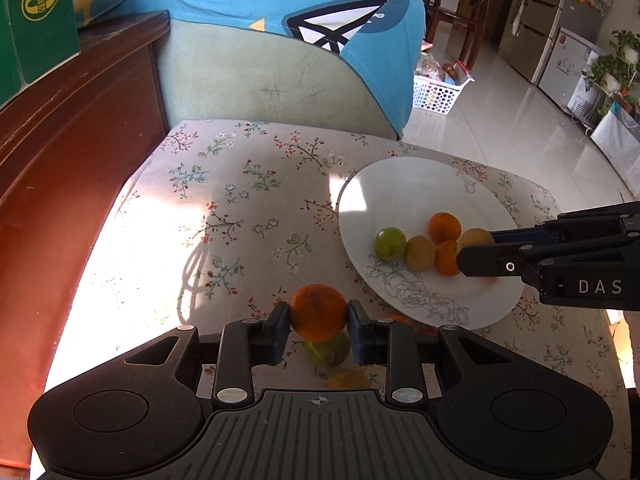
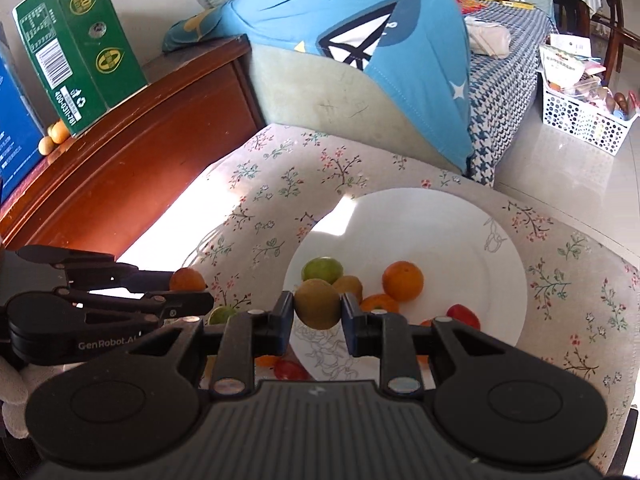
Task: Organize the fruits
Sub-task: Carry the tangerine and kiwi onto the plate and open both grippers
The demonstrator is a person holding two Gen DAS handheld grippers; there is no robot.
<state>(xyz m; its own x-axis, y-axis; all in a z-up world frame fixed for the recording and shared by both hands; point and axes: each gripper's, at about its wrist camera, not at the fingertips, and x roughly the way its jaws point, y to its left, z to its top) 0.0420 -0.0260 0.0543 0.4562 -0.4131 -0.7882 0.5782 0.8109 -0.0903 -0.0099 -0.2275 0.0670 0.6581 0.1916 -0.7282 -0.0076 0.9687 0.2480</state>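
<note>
My left gripper (image 1: 318,316) is shut on an orange (image 1: 318,312), lifted above the floral cloth. Under it lie a green fruit (image 1: 328,350) and a blurred orange one (image 1: 348,380). The white plate (image 1: 400,184) holds a green fruit (image 1: 390,243), a brown fruit (image 1: 419,253) and two oranges (image 1: 444,227). My right gripper (image 2: 317,308) is shut on a brown fruit (image 2: 317,303) over the near side of the plate (image 2: 460,232). A red fruit (image 2: 463,316) sits on the plate. In the right wrist view the left gripper (image 2: 192,284) is at the left with its orange (image 2: 187,279).
A wooden cabinet (image 2: 120,176) with a green box (image 2: 80,44) runs along the left. A blue-covered sofa cushion (image 1: 280,40) stands behind the cloth. A white basket (image 2: 580,120) sits on the tiled floor. A red fruit (image 2: 289,369) and a green one (image 2: 222,314) lie off the plate.
</note>
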